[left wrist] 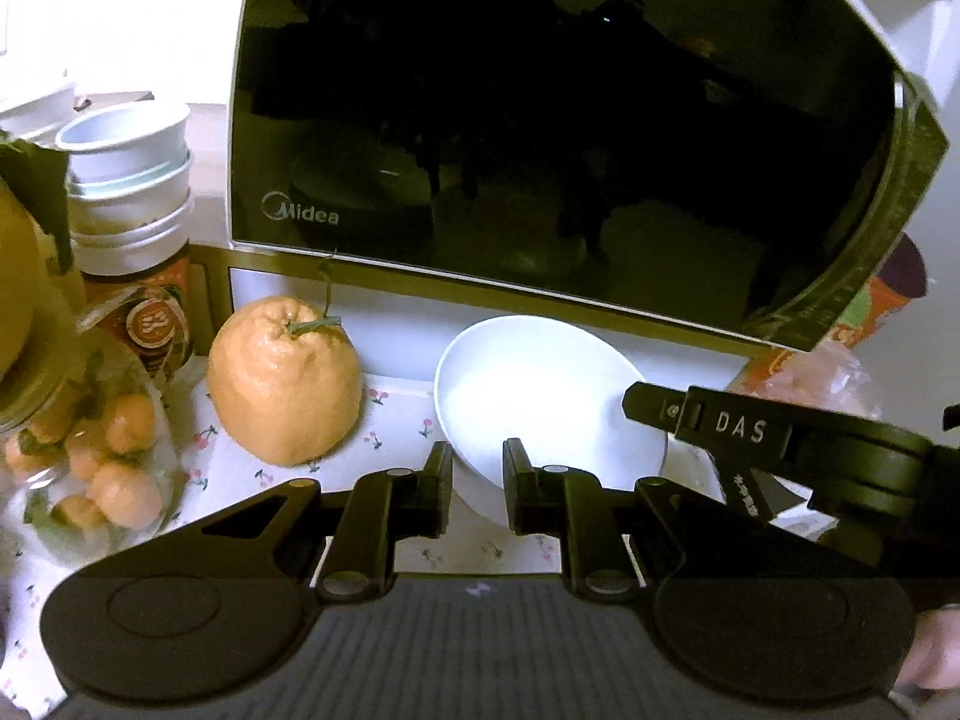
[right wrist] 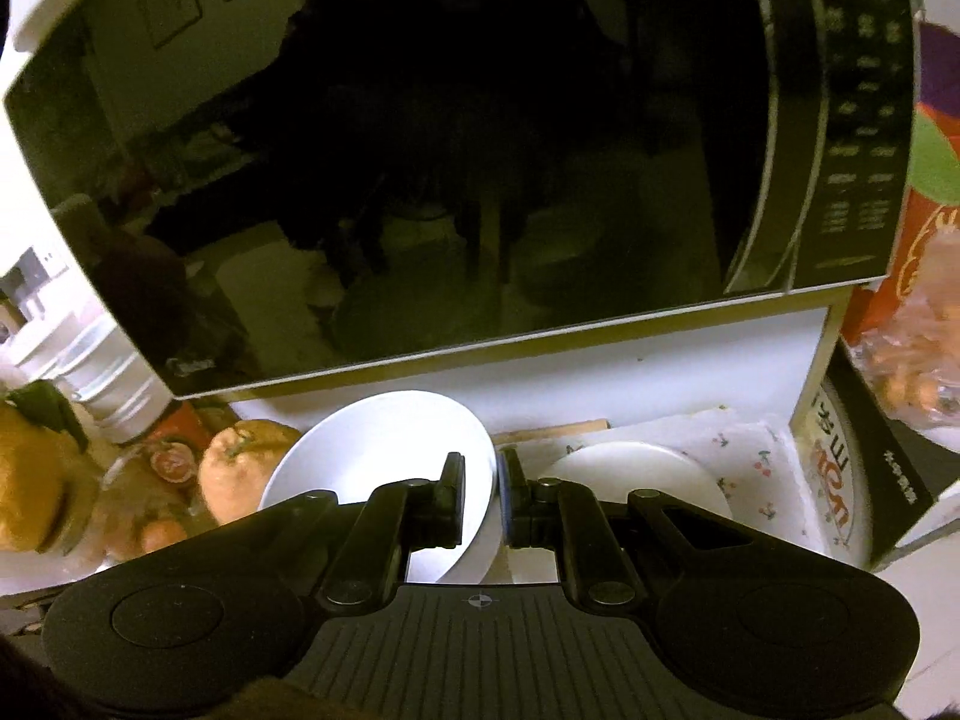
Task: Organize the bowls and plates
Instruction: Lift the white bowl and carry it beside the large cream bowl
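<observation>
The white bowl (right wrist: 384, 468) sits tilted in front of the microwave (right wrist: 420, 150), below its door, with the right gripper (right wrist: 497, 495) pinching its rim: one of the fingers (right wrist: 450, 498) is inside the bowl, the other outside, closed down to the thickness of the wall. It looks like glazed ceramic, so I would judge it stiff, fairly light, slick under the pads and liable to chip or shatter if it slips; the rim is the only sensible place to grip, and a single-edge pinch will let it swing. The left gripper (left wrist: 477, 495) hovers at the bowl's near edge, its fingers parted by a narrow gap with the rim showing between them; whether they touch it I cannot tell. Just right of the bowl, also before the microwave, a white plate (right wrist: 636, 468) lies flat on the flowered cloth (right wrist: 750, 468) covering the worktop. Left of the bowl stands a large orange (left wrist: 285, 378), and beyond it a jar of small oranges (left wrist: 96, 468) and a lidded tin (left wrist: 138, 252).
</observation>
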`<state>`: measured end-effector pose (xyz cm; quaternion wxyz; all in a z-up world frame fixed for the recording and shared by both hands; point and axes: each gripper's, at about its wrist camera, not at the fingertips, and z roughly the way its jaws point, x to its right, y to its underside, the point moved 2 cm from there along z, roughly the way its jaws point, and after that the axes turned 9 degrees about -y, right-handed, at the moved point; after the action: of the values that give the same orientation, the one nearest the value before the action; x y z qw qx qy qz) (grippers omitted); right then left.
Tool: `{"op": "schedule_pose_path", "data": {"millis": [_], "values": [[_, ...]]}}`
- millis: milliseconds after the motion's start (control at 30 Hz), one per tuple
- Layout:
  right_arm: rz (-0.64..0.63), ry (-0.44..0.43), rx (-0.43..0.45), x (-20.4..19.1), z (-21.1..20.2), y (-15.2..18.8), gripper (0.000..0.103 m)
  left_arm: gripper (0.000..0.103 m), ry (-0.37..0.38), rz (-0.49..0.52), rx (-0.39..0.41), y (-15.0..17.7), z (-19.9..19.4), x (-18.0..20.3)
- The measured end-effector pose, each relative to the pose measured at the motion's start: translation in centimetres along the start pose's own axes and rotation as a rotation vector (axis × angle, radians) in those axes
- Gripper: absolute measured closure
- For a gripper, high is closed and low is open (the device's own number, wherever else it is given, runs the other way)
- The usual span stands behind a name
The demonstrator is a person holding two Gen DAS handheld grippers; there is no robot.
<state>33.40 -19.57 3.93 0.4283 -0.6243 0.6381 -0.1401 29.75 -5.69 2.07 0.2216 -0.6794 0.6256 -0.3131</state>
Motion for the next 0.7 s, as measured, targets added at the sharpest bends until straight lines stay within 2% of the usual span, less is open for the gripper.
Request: {"op": "schedule_pose_path", "data": {"millis": [333, 700], "values": [[0.009, -0.008, 0.03, -1.7, -6.2, 1.3, 0.091, 0.087, 0.017, 0.0, -0.006, 1.8, -4.2, 0.3], [0.05, -0.007, 0.019, -2.2, -11.6, 6.2, 0.091, 0.087, 0.048, 0.029, -0.049, 6.0, -8.5, 0.1]]}}
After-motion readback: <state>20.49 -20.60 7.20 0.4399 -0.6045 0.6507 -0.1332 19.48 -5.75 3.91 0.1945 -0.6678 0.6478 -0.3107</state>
